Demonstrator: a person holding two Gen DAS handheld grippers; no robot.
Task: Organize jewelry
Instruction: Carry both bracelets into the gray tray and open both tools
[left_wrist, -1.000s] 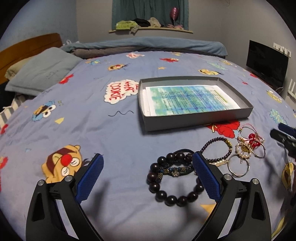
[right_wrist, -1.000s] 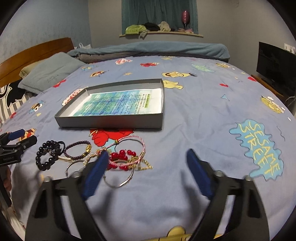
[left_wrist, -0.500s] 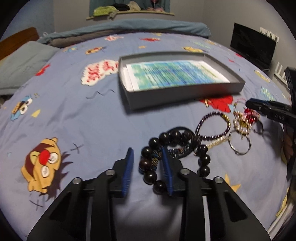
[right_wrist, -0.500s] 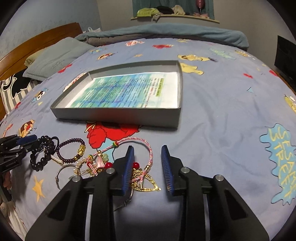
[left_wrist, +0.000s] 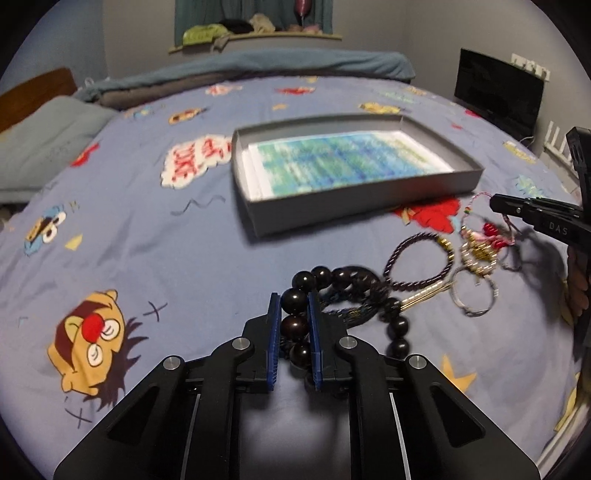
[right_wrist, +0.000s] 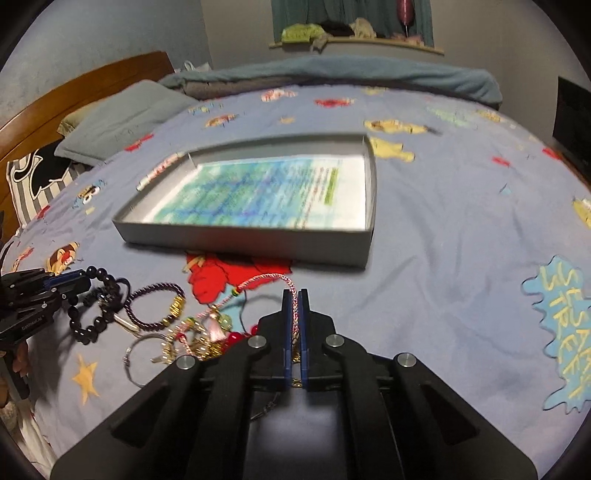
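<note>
Two hand-held grippers pinch glossy beads (left_wrist: 295, 306), braided cord (right_wrist: 294, 310).

Dim indoor light, motion blur on the grey tray (left_wrist: 439, 184), fisheye-bent dark corners, soft shadows

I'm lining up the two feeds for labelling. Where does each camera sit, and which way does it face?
Left wrist: on the left gripper, facing across the bed to the grey tray; fingers clamp the black bead bracelet.
Right wrist: on the right gripper, facing the same tray; fingers pinch the pink cord bracelet.
Shared: tray, jewelry pile, each other's gripper.
</note>
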